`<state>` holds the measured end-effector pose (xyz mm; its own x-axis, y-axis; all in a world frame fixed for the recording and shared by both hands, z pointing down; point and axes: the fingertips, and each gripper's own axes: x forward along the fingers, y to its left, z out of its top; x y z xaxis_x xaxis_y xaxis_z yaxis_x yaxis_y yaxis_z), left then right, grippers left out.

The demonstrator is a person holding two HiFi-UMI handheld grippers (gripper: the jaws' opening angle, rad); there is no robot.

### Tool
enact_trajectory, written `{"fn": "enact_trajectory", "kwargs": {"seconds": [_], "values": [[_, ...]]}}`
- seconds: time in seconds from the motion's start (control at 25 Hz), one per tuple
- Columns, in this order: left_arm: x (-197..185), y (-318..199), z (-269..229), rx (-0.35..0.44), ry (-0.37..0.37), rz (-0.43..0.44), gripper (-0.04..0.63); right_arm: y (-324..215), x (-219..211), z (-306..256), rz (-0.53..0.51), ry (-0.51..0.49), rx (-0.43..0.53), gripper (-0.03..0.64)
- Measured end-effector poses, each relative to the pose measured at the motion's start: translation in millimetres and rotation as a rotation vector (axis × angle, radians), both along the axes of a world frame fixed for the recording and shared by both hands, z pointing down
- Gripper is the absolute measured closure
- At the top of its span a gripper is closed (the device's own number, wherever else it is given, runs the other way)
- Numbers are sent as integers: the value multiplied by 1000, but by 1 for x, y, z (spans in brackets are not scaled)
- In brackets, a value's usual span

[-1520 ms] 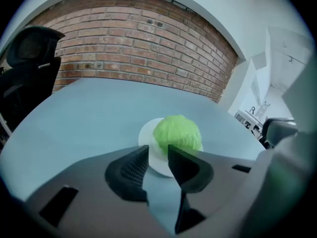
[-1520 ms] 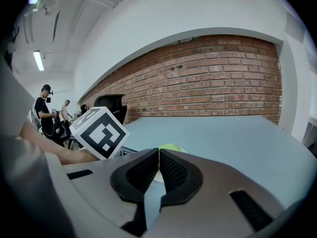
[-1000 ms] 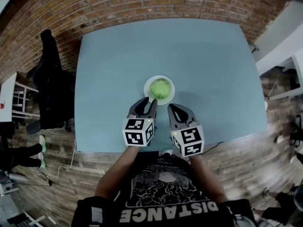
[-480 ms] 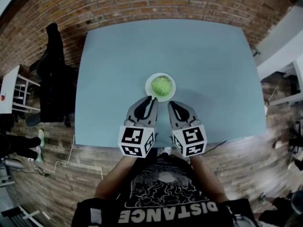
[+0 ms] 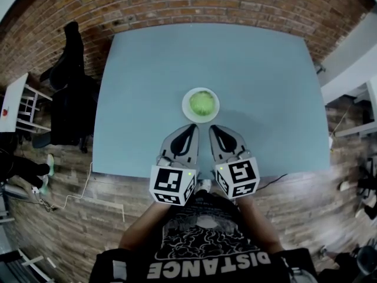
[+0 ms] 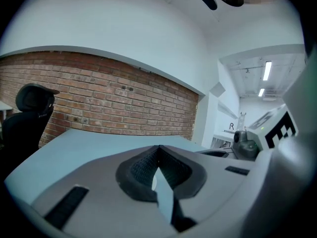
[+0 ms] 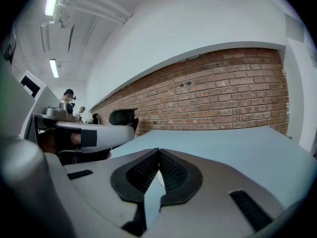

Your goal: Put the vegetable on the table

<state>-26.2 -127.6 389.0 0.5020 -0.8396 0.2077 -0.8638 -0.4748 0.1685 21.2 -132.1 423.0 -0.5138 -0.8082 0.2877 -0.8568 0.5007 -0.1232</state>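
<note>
A round green vegetable (image 5: 202,102) lies on a small white plate (image 5: 186,113) near the middle of the blue table (image 5: 259,81). My left gripper (image 5: 192,126) hovers just short of the plate's near edge. Its jaws have just been closing and now meet tip to tip with nothing between them (image 6: 158,147). My right gripper (image 5: 212,127) hangs beside it, also shut and empty (image 7: 159,150). Neither gripper touches the plate or the vegetable. Both gripper views look level across the tabletop toward the brick wall, and the jaws hide the vegetable.
A black office chair (image 5: 70,87) stands off the table's left edge. A person's legs (image 5: 23,170) and a thin cable (image 5: 76,194) are on the brick-patterned floor at the left. White furniture (image 5: 359,81) sits to the right.
Both grippers have drawn back from the plate toward me and risen. The left jaws, open a second ago by the plate's rim, have closed on nothing. The vegetable stays on the plate.
</note>
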Motion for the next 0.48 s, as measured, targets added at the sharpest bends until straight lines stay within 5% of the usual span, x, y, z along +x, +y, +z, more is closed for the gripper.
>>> {"fn": "enact_trajectory", "kwargs": {"seconds": [0.48], "values": [[6,16,2,25,-46,-24,594,20,2,-14,-16,-10,29,609]]}}
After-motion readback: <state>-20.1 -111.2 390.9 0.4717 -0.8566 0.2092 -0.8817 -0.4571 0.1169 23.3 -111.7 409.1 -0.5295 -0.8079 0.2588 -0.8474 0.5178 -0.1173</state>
